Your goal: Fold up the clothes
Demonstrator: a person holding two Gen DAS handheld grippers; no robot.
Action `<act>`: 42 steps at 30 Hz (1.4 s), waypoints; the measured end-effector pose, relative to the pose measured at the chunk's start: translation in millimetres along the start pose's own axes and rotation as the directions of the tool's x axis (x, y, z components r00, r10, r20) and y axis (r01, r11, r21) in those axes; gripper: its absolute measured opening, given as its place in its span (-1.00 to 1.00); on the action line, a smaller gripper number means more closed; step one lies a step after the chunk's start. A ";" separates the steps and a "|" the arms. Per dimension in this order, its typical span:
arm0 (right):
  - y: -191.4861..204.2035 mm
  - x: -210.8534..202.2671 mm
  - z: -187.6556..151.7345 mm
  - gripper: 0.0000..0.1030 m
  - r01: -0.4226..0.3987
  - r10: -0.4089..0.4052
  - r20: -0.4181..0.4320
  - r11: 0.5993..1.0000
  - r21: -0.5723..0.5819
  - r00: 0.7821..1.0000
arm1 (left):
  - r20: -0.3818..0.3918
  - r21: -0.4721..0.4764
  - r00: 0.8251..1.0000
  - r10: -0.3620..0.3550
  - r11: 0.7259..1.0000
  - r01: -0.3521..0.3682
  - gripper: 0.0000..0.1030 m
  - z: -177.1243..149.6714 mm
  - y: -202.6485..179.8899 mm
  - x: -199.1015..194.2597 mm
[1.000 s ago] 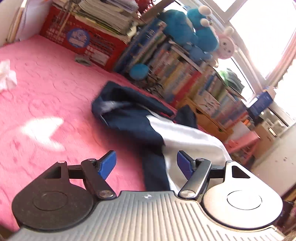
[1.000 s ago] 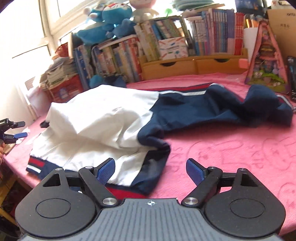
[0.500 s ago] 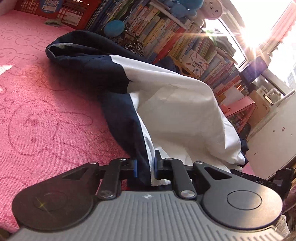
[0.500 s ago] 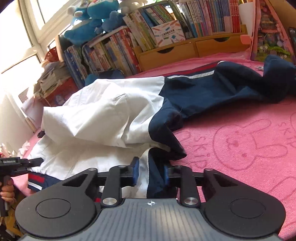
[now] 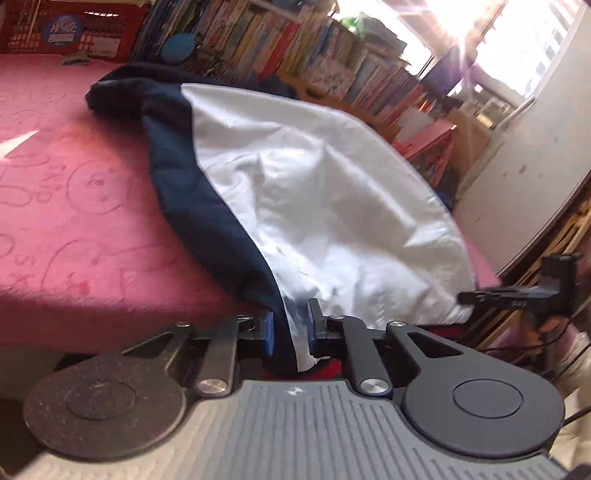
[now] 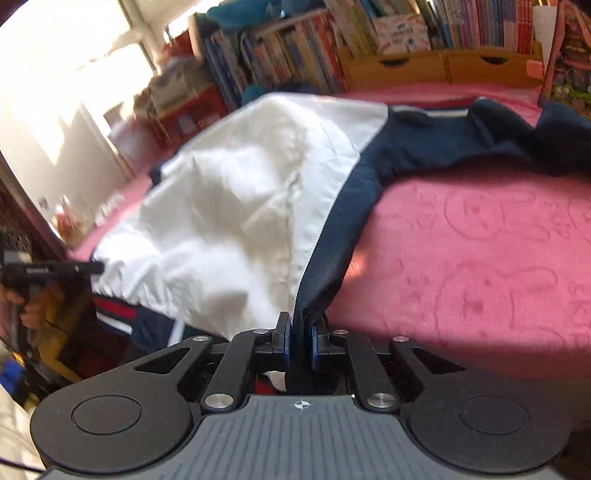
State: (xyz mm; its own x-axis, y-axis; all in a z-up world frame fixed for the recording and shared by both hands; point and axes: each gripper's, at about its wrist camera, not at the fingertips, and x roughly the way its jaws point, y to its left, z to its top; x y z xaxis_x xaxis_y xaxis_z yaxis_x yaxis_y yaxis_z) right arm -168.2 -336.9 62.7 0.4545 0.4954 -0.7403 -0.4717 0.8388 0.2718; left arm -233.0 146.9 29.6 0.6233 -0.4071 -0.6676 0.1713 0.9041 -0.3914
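A white and navy jacket [image 5: 314,192] lies on the pink bedspread [image 5: 74,206], its navy sleeves stretched toward the far side. My left gripper [image 5: 291,328] is shut on the jacket's navy and white seam at the near edge. My right gripper [image 6: 299,339] is shut on the jacket [image 6: 229,206] at another navy-edged part of the hem. Both hold the cloth pulled taut toward the near edge of the bed. The right gripper shows in the left wrist view [image 5: 517,295]; the left gripper shows in the right wrist view [image 6: 48,269].
Shelves of books [image 6: 369,40] and wooden drawers [image 6: 443,66] line the far side of the bed. A red crate [image 5: 66,29] stands at the far left. A bright window [image 5: 517,44] and a white wall are at the side. The bedspread [image 6: 480,258] lies bare beside the jacket.
Both grippers closed from open onto the jacket's hem, then pulled it back toward the near edge of the bed, stretching the cloth taut and lifting its front part.
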 end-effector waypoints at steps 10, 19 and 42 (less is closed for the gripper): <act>4.2 -41.5 93.8 0.65 0.093 -0.021 0.347 0.977 -0.192 0.938 | 0.326 0.146 0.945 0.020 0.987 -0.071 -0.15 75.3 -27.2 -8.9; 19.6 160.6 256.5 0.62 0.148 -0.097 0.247 0.970 -0.195 0.964 | 0.178 0.283 0.984 -0.023 0.959 -0.029 -0.13 74.7 -48.0 116.2; 7.5 291.2 404.1 0.43 0.561 -0.468 0.366 0.802 -0.205 0.804 | 0.230 0.135 0.962 -0.146 0.984 0.117 0.01 73.1 -10.2 100.5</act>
State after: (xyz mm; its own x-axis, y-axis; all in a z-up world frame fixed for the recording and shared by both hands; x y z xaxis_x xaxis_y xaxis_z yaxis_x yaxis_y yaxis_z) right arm 266.0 -95.2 97.7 0.8631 0.0882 -0.4973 -0.2786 0.9044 -0.3232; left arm -116.3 106.2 12.8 0.7499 -0.4942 -0.4397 0.3446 0.8593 -0.3780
